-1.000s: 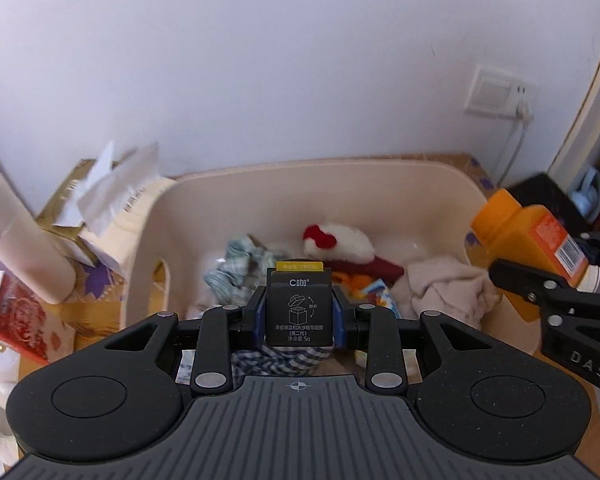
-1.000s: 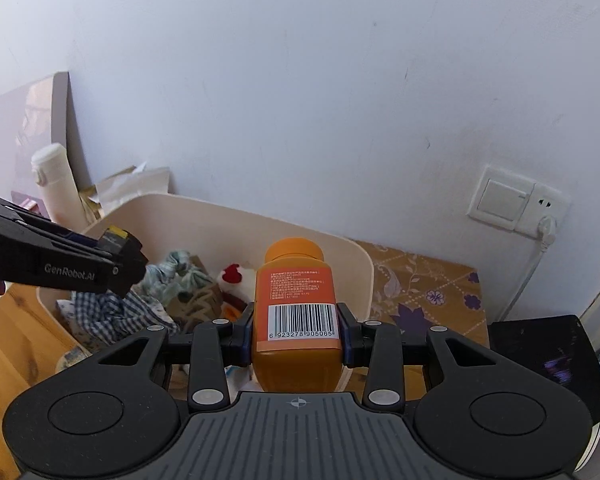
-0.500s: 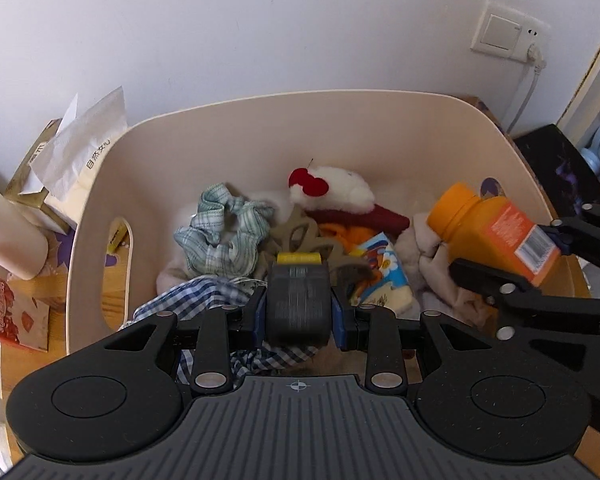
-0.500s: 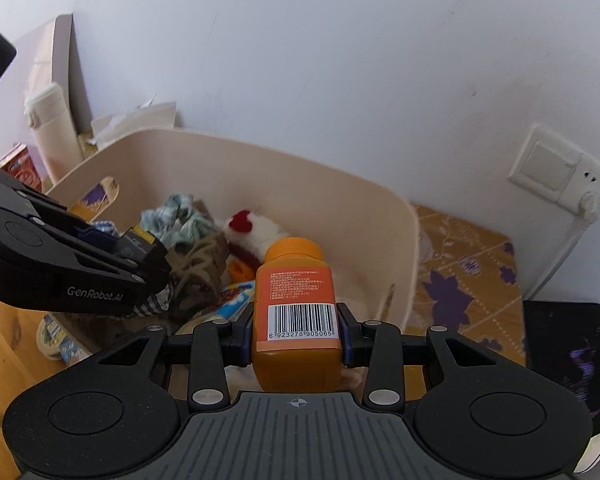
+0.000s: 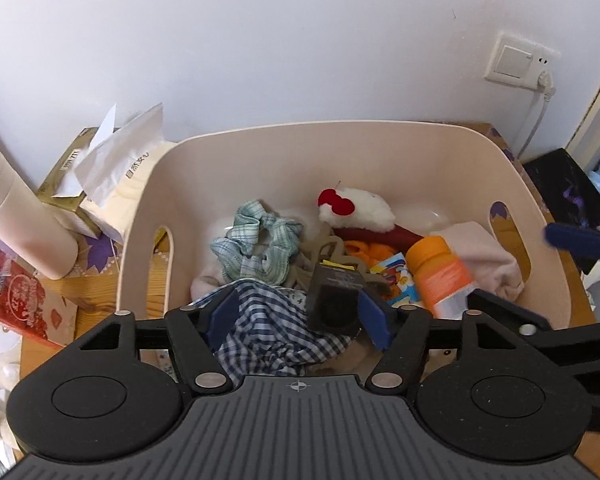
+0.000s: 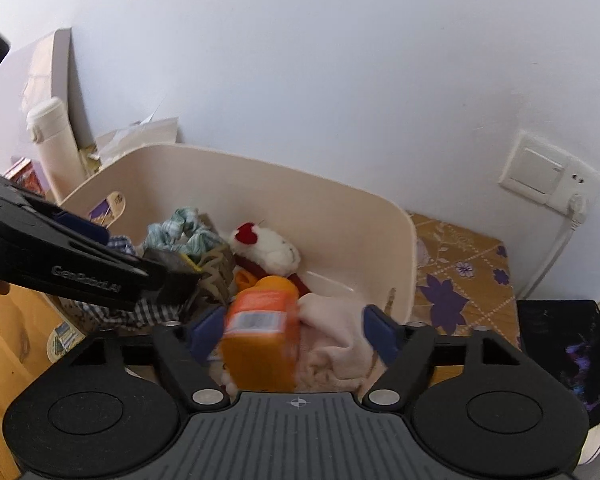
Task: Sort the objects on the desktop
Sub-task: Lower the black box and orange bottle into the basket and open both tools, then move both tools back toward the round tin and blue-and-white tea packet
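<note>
Bottle [image 6: 262, 332] and dark box [image 5: 334, 300] drop, seemingly, into my bin [image 5: 260, 160] as both hand-held grippers [image 5: 298, 316] [image 6: 290, 334] are opening, releasing them for sorting.

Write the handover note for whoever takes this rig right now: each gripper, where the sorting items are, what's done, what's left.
Left gripper: jaws opening, letting go of the small black box, which sits between the pads above the checked cloth.
Right gripper: jaws opening, the orange bottle loose between them and blurred, dropping onto the pink cloth.
Both items are over the beige bin, which already holds a scrunchie and a plush toy.
Left: the white flask, tissue box and red carton beside the bin, if they belong in the sort.
</note>
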`<action>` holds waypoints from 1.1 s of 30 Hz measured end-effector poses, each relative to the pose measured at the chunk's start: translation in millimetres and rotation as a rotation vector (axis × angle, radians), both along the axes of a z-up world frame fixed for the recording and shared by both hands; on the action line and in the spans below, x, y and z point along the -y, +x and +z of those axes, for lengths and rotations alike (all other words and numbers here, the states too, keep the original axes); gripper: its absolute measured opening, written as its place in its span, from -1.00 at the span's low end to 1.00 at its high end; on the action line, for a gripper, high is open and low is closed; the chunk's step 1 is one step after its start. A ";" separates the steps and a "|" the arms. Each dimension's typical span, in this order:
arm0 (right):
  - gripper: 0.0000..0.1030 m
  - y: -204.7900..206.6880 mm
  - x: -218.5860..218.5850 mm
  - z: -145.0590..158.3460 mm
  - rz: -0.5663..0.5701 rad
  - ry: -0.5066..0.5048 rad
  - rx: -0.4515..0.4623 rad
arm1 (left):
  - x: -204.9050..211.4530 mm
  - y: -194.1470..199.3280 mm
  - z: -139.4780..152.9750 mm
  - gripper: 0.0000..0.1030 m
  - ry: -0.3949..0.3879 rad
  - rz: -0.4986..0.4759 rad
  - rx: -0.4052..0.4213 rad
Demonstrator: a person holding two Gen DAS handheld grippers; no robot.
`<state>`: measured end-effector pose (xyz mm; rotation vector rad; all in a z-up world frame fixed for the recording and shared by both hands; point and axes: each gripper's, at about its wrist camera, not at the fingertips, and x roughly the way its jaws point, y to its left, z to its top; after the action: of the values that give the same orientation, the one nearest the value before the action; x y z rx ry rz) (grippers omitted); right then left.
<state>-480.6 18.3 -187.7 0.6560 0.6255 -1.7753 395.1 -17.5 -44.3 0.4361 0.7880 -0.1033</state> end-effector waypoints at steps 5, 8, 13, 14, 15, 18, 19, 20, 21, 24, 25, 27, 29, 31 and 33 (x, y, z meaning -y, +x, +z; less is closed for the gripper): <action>0.84 -5.3 -18.9 5.4 -0.037 -0.072 0.035 | -7.6 -12.6 8.5 0.39 -0.013 -0.029 0.030; 0.98 -5.3 -33.3 6.6 -0.047 -0.095 0.030 | -12.4 -19.8 14.8 0.46 -0.037 -0.044 0.021; 1.00 -3.0 -52.6 7.2 -0.068 -0.117 0.030 | -22.0 -33.4 21.8 0.50 -0.039 -0.067 0.036; 1.00 -2.5 -55.8 7.2 -0.072 -0.117 0.031 | -24.6 -35.8 22.8 0.50 -0.041 -0.066 0.038; 1.00 -1.6 -59.0 7.1 -0.075 -0.116 0.033 | -27.2 -38.3 23.6 0.51 -0.042 -0.064 0.041; 1.00 2.5 -68.5 7.4 -0.079 -0.116 0.035 | -35.3 -46.1 25.0 0.51 -0.042 -0.062 0.052; 1.00 5.1 -71.7 7.6 -0.079 -0.118 0.034 | -37.9 -48.4 25.1 0.51 -0.042 -0.066 0.052; 1.00 6.7 -73.9 7.9 -0.076 -0.118 0.031 | -40.7 -51.3 25.3 0.51 -0.040 -0.064 0.053; 1.00 10.2 -77.3 8.0 -0.074 -0.120 0.028 | -43.6 -54.0 25.2 0.51 -0.039 -0.064 0.055; 1.00 18.3 -86.2 8.2 -0.071 -0.118 0.023 | -52.8 -63.2 24.8 0.51 -0.035 -0.072 0.056; 1.00 21.0 -88.9 8.0 -0.069 -0.116 0.023 | -56.0 -66.4 24.5 0.51 -0.034 -0.071 0.056; 1.00 26.3 -95.0 7.1 -0.069 -0.113 0.023 | -62.3 -72.2 23.5 0.51 -0.032 -0.071 0.054; 1.00 31.7 -101.2 5.8 -0.068 -0.111 0.022 | -68.2 -77.6 22.1 0.52 -0.031 -0.070 0.050; 1.00 37.4 -107.4 4.2 -0.063 -0.115 0.022 | -73.8 -82.7 19.9 0.52 -0.032 -0.075 0.041; 1.00 42.7 -113.0 0.9 -0.056 -0.107 0.023 | -79.7 -87.9 16.2 0.52 -0.031 -0.074 0.033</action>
<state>-437.9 131.3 -186.8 0.6247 0.4968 -1.8376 307.2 62.3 -28.1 0.4365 0.7370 -0.1772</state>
